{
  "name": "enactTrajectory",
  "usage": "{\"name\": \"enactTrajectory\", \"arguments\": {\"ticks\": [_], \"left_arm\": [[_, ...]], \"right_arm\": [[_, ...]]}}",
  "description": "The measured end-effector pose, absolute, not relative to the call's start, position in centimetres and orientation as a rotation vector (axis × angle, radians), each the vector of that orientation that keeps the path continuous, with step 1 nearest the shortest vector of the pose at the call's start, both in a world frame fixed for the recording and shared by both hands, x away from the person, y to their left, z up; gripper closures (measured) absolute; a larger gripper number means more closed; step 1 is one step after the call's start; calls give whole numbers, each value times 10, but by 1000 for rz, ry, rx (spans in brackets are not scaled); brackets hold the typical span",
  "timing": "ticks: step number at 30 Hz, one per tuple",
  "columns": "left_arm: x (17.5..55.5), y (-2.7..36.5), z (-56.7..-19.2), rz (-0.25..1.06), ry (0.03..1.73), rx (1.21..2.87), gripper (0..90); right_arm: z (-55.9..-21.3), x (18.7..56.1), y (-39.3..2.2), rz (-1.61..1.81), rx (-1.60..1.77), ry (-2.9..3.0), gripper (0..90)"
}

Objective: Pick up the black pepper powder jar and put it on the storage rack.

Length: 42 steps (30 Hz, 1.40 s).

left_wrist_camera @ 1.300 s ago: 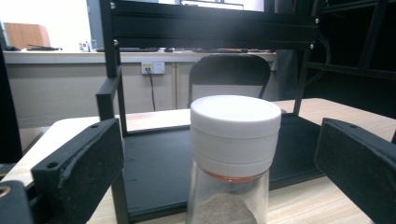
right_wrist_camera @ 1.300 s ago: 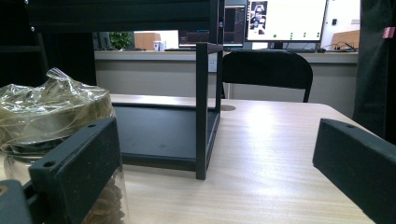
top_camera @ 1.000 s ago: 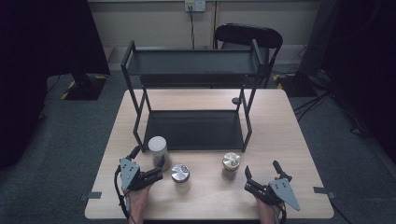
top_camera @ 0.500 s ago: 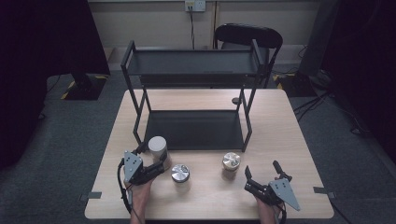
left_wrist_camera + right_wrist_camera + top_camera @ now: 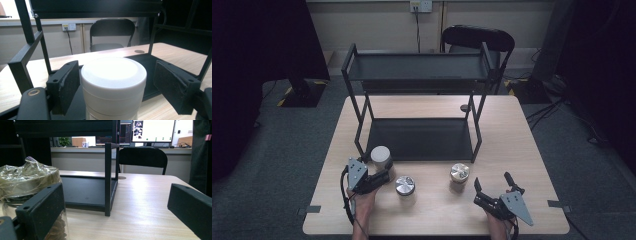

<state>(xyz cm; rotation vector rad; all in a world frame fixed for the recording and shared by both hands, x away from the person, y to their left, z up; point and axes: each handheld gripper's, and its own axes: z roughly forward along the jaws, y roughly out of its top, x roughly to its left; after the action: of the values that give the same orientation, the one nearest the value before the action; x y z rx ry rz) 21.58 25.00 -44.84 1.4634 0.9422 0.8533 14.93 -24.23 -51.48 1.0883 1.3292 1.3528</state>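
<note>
The left gripper [image 5: 379, 172] has just been closing its fingers around the white jar [image 5: 113, 85], with small gaps left. The right gripper [image 5: 492, 187] holds its fingers wide over the tabletop [image 5: 432, 212].

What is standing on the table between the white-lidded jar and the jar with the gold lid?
In the high view, a silver-lidded jar stands between the white-lidded jar and the gold-lidded jar.

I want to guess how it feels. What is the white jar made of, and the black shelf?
The white jar looks like smooth, matte plastic, judging by its even, seamless lid. The black shelf seems to be painted metal: thin, straight square bars with a dull finish.
</note>
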Motion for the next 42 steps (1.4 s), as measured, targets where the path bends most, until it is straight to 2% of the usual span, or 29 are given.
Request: {"name": "enactTrajectory", "arguments": {"ticks": [5, 8, 18, 42], "left_arm": [[219, 249, -449, 846, 954, 1470, 238], [220, 249, -453, 842, 963, 1472, 283], [222, 249, -457, 840, 972, 1485, 318], [226, 248, -462, 832, 984, 1520, 346]], "right_arm": [[-515, 149, -242, 1353, 1088, 1329, 0], [-515, 149, -242, 1353, 1088, 1329, 0], [-515, 149, -242, 1353, 1088, 1329, 0], [-515, 149, -242, 1352, 1089, 1328, 0]]}}
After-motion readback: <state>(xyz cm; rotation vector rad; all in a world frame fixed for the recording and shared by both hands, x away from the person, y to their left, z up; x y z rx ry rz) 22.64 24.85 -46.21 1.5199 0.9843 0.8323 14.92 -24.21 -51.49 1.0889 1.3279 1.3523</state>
